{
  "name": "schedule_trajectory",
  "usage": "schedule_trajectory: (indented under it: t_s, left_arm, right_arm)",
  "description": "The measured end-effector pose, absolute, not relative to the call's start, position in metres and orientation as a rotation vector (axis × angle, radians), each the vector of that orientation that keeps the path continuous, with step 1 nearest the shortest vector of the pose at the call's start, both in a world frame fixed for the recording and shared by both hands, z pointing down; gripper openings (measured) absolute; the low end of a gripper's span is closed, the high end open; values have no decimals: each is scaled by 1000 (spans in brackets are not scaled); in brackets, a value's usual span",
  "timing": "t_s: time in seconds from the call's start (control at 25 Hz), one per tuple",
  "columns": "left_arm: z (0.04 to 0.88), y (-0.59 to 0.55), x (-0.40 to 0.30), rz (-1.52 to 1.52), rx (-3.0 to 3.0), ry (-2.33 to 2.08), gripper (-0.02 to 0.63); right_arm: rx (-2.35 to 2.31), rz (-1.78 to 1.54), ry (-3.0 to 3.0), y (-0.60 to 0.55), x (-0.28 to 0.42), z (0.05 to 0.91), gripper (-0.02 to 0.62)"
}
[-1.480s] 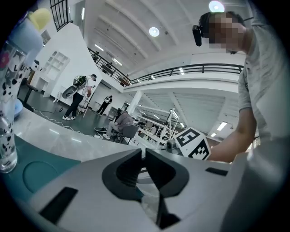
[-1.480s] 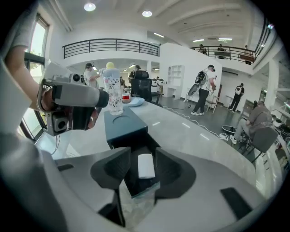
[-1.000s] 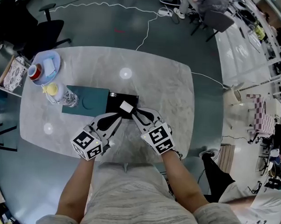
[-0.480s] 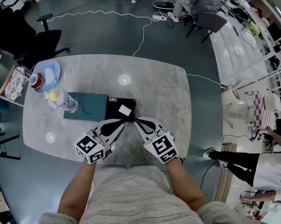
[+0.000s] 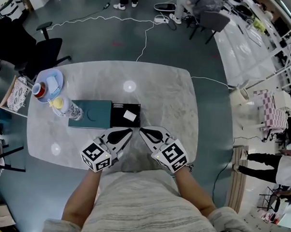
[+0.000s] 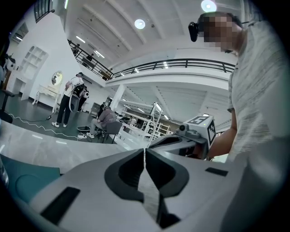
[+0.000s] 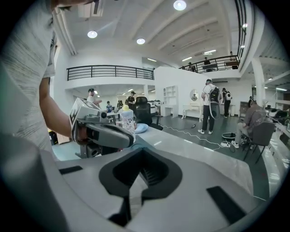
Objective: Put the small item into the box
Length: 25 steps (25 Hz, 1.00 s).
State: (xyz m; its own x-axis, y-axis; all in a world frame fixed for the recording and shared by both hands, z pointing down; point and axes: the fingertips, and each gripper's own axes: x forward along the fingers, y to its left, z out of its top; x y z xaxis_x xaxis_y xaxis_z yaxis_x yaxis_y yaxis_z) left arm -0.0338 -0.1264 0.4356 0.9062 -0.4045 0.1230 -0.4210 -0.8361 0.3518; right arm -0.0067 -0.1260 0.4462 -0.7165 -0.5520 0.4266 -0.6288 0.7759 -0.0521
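In the head view a pale marble worktop (image 5: 161, 97) stood on a grey floor (image 5: 91, 38) crossed by a white cable (image 5: 145, 38). The small item (image 5: 129, 116) lay inside the black box (image 5: 117, 119) about mid-worktop, with a teal lid (image 5: 90, 114) touching the box and a bottle (image 5: 65, 106) nearer the left edge. In the left gripper view the left gripper (image 6: 145, 152) was clenched and empty, under a railed balcony (image 6: 181, 65). In the right gripper view the right gripper (image 7: 141, 152) had just closed on nothing.
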Motion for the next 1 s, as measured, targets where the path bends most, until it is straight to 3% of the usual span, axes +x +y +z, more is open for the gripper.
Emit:
schedule_trajectory:
  t_s: [1.0]
  left_arm:
    - [429,-133,-34,71,2718,-612,21]
  right_arm:
    - [856,199,-2583,-124,-9,434,17]
